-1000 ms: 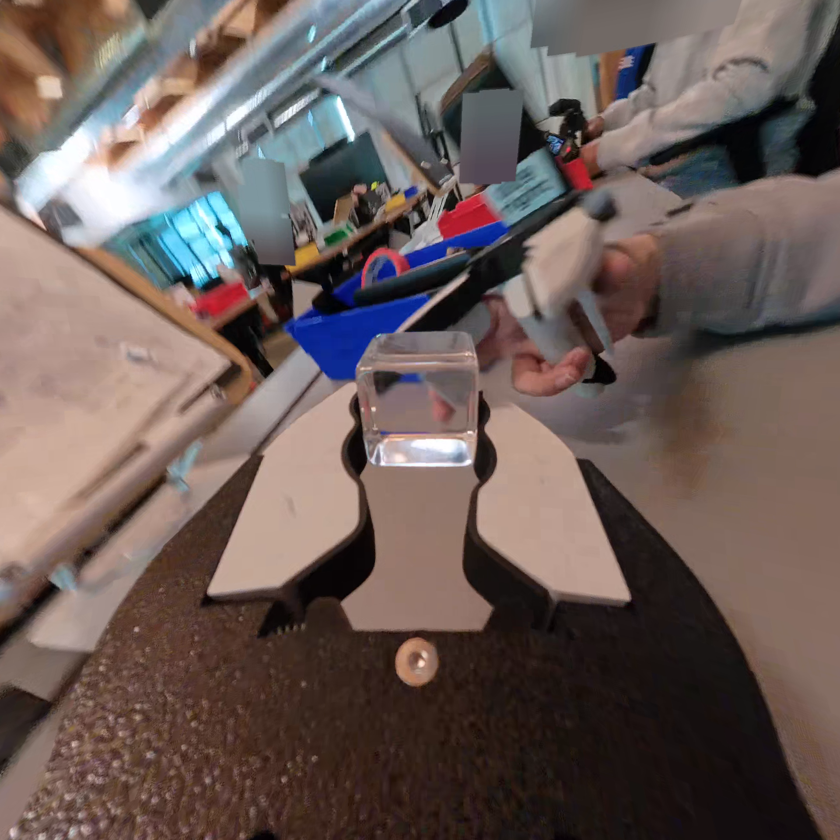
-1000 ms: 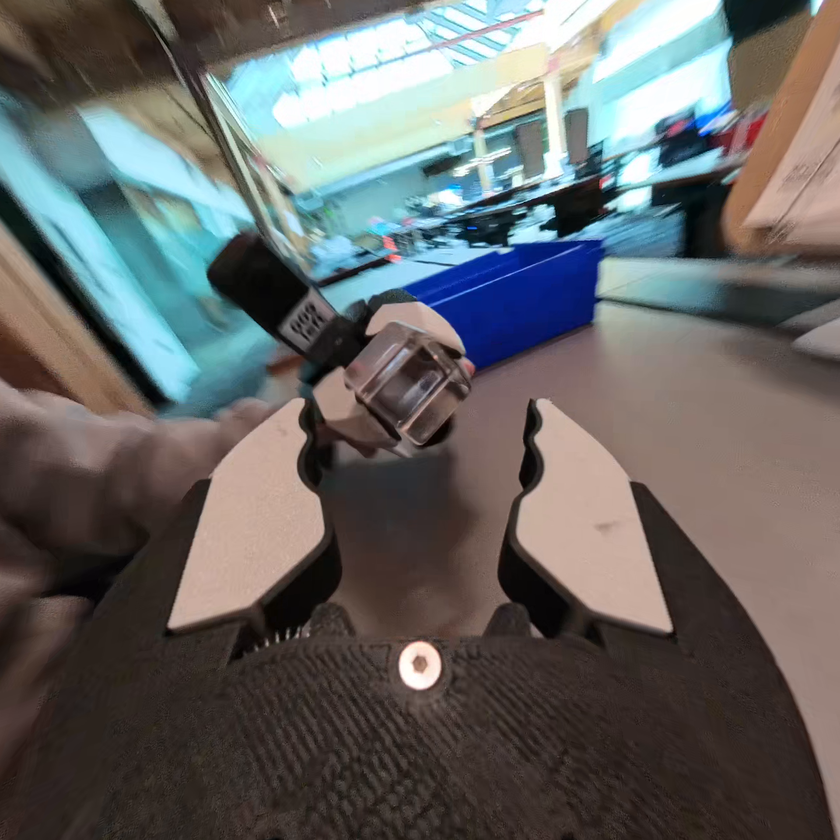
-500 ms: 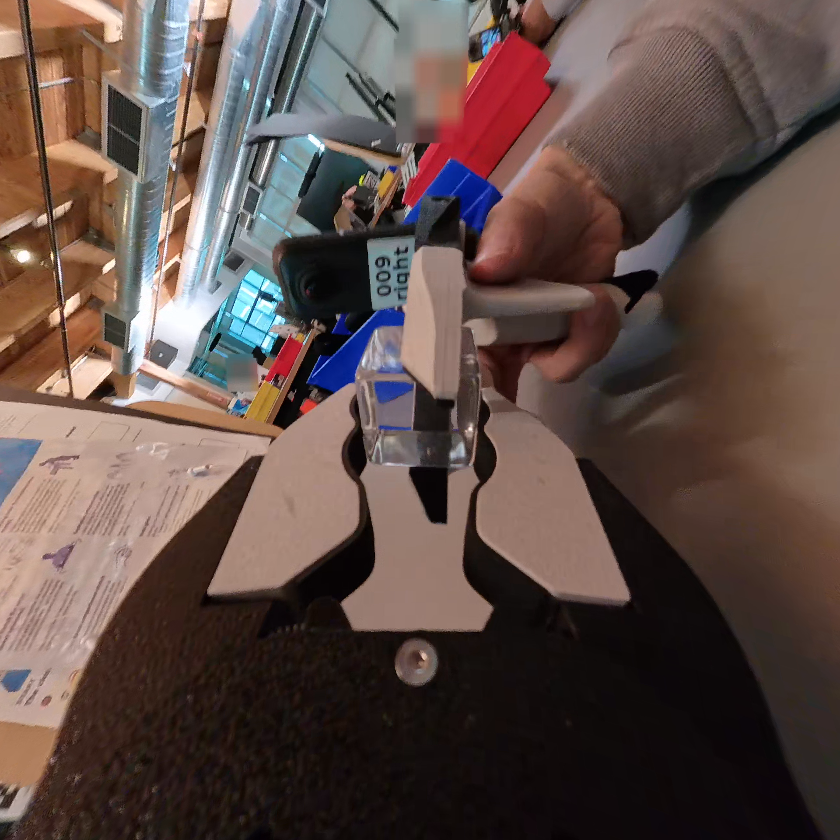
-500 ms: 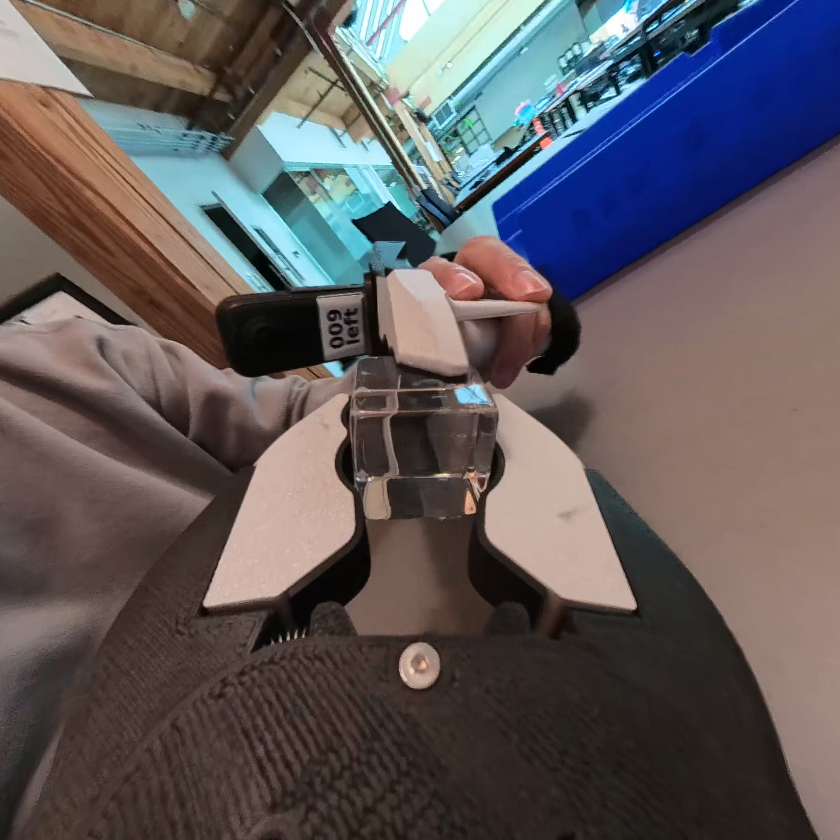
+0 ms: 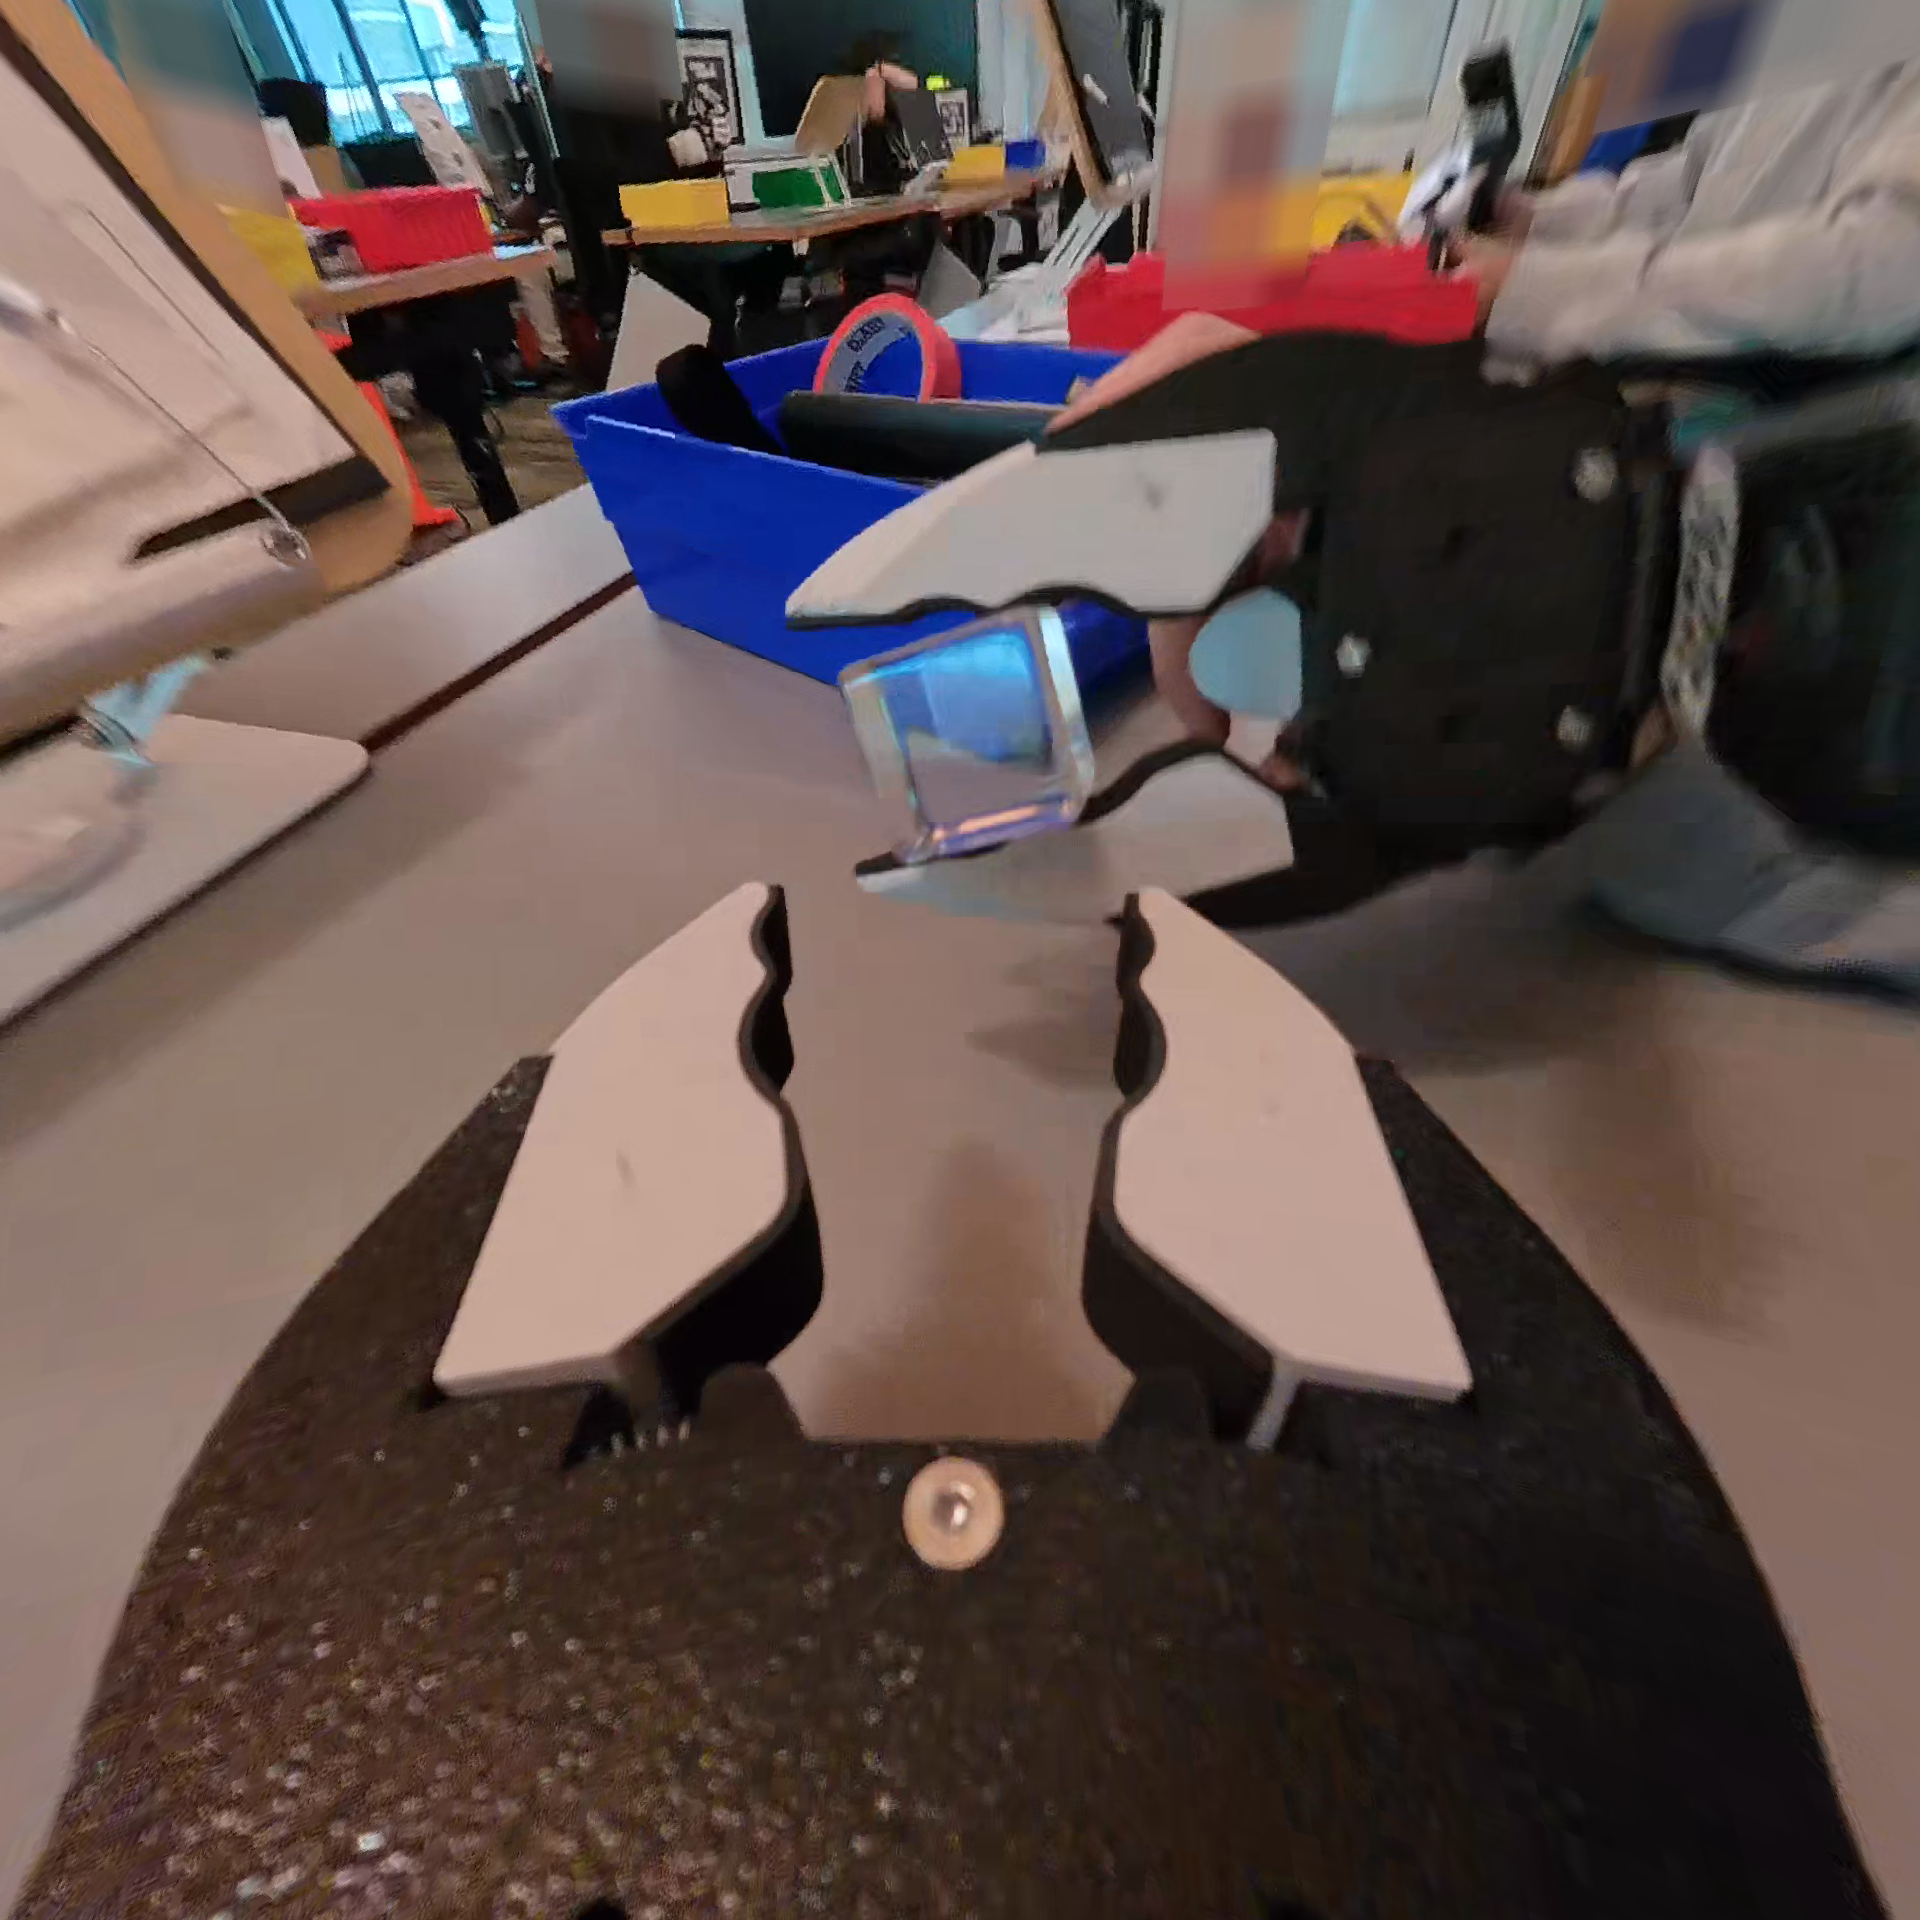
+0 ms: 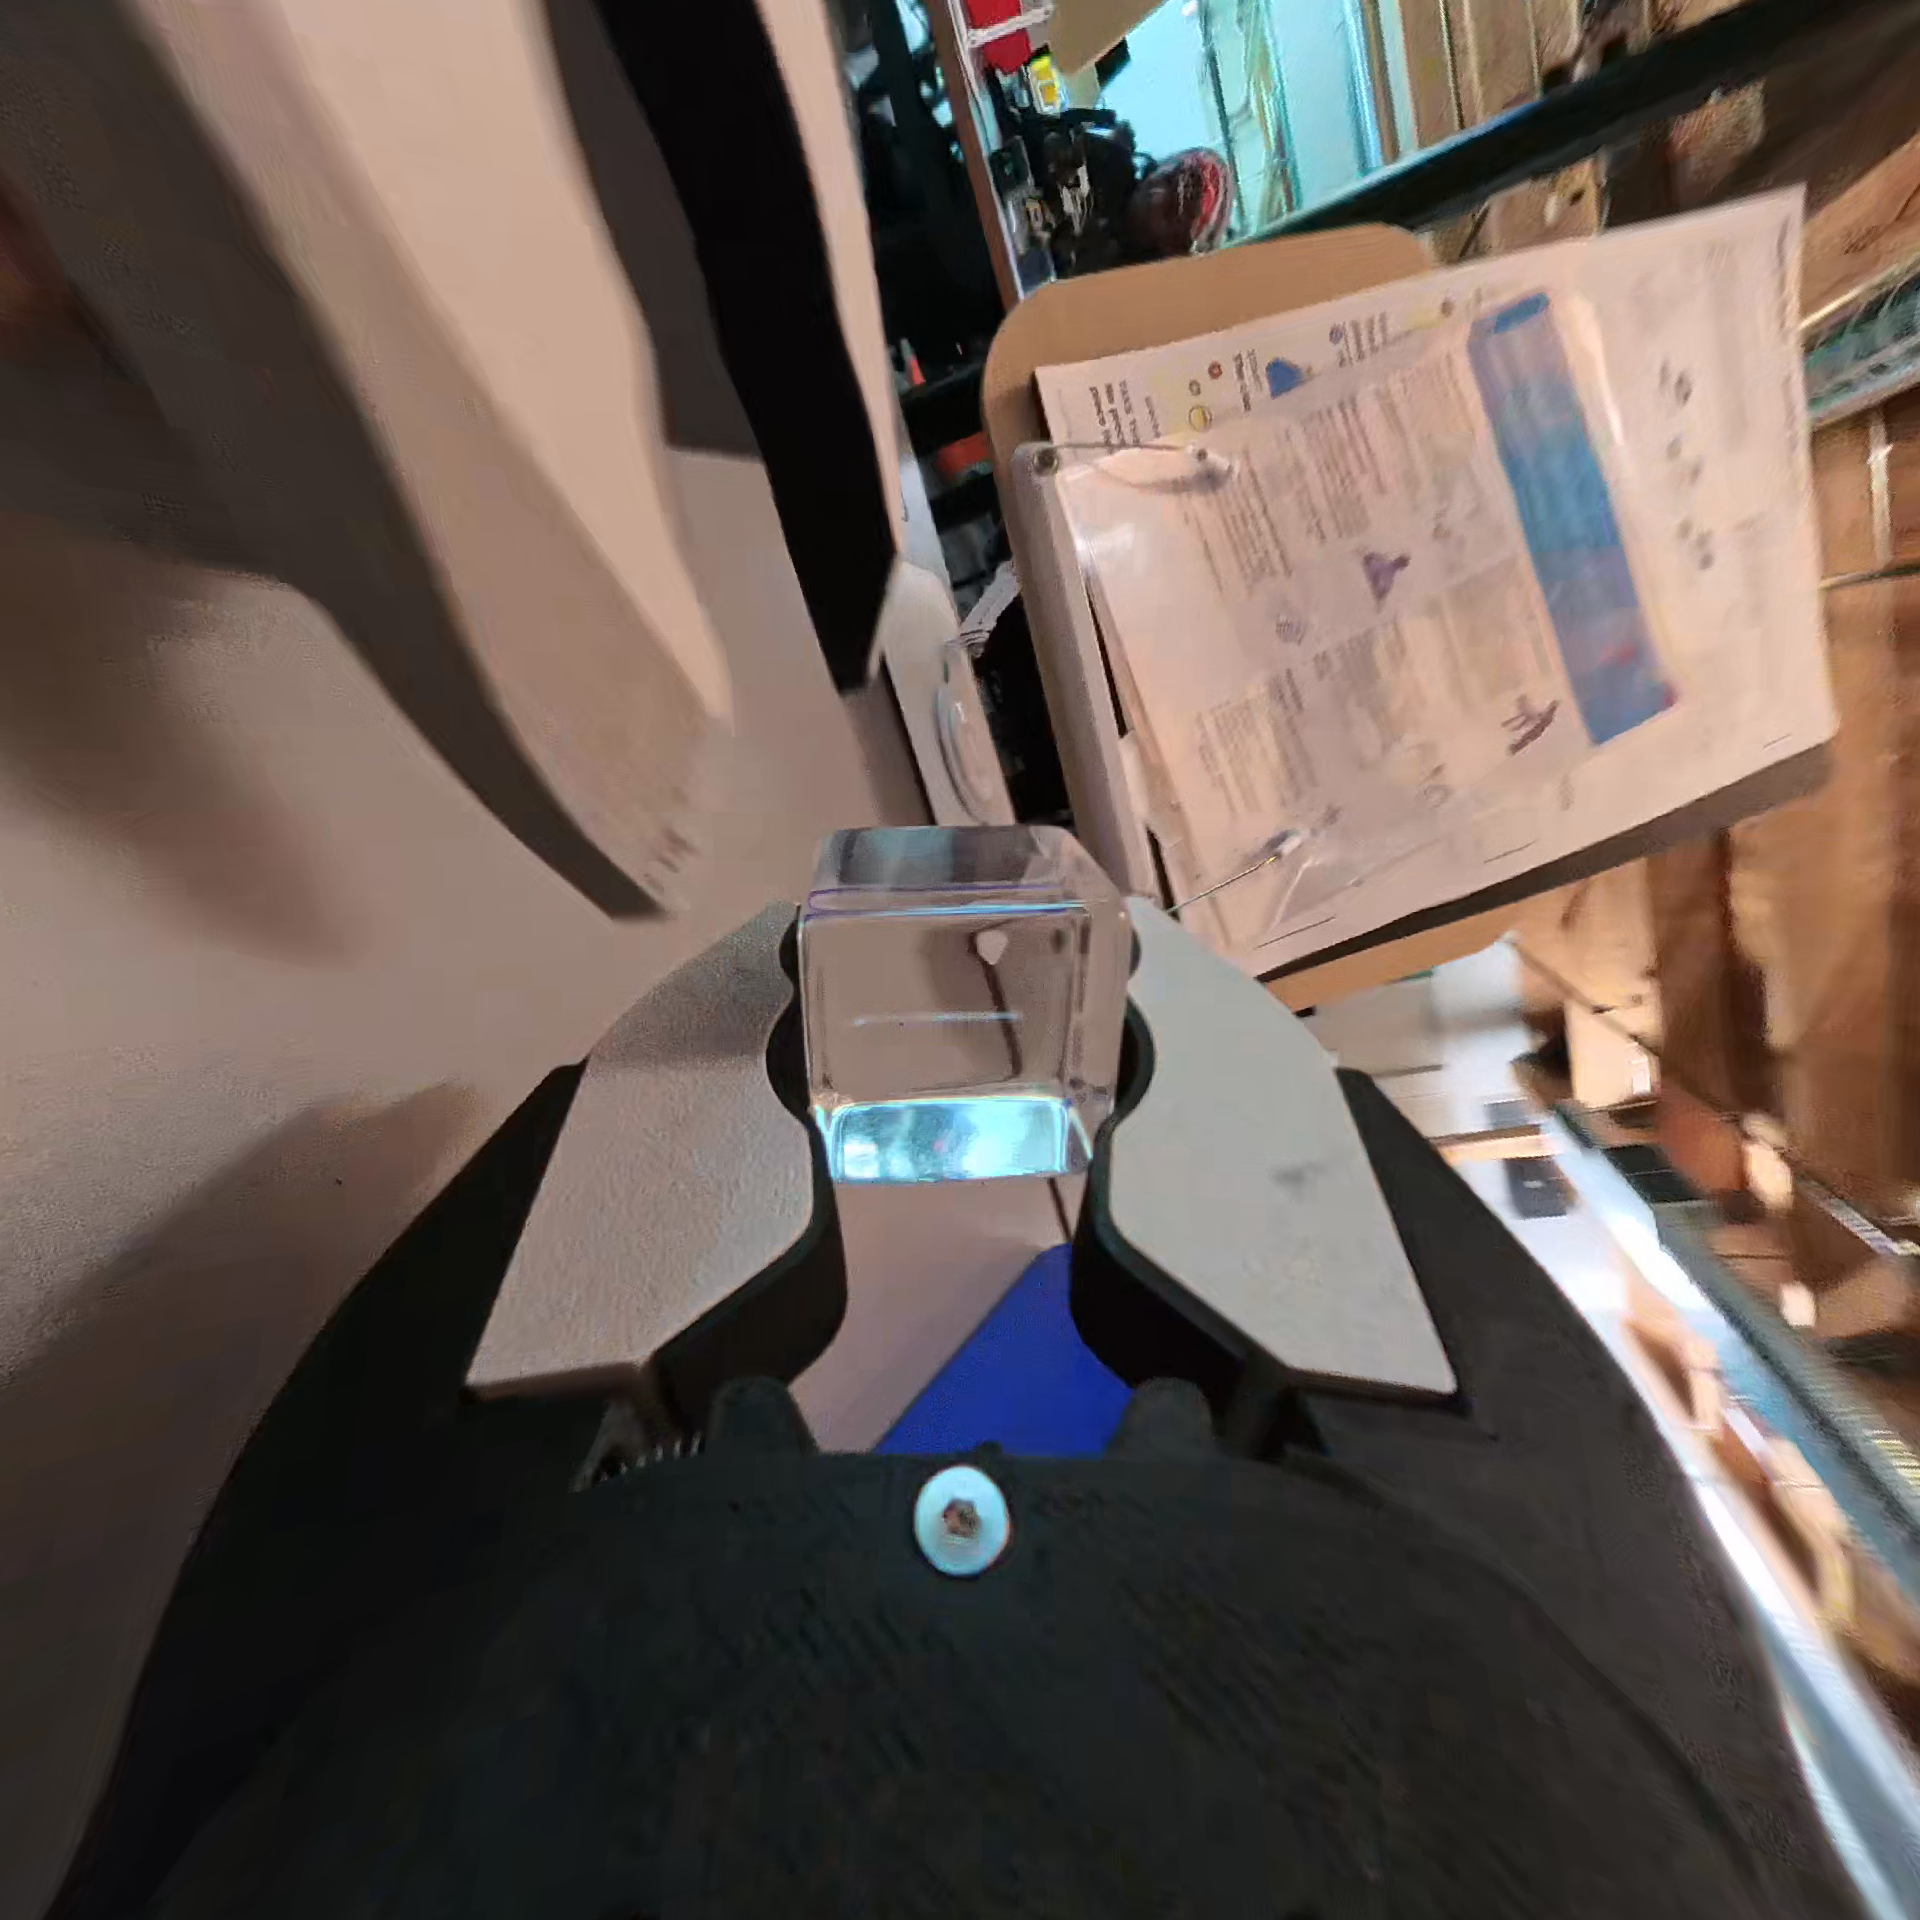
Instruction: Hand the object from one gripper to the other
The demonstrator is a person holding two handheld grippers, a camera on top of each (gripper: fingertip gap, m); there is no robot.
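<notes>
- The clear cube (image 6: 961,1023) sits clamped between the two pale fingers of the right gripper (image 6: 961,935), out near the fingertips, with its near face catching a bright bluish glint.
- From the left wrist view the same clear cube (image 5: 971,743) shows tilted, one corner down, pinched between the upper and lower finger of the right gripper (image 5: 935,727), which comes in sideways from the right.
- It is held up in the air above the grey table (image 5: 520,883), not resting on it.
- The left gripper (image 5: 951,904) has its fingers spread apart with nothing between them; only bare table shows through the gap.
- The cube hangs just beyond the left gripper's fingertips, apart from them, no contact.
- A hand (image 5: 1164,364) shows behind the right gripper's black body, with a light grey sleeve (image 5: 1714,239) trailing off to the upper right.
- Behind the cube stands a blue bin (image 5: 748,520) on the table, with a red tape roll (image 5: 883,348) and dark items poking out of it.
- Farther back, a red bin (image 5: 1382,296) and tables with yellow and green boxes, all soft with blur.
- In the right wrist view, which is rolled sideways, a board with printed sheets (image 6: 1455,540) stands ahead and to the right of the cube.
- At the left of that view a large blurred pale shape with a dark edge crosses the picture; I cannot tell what it is.
</notes>
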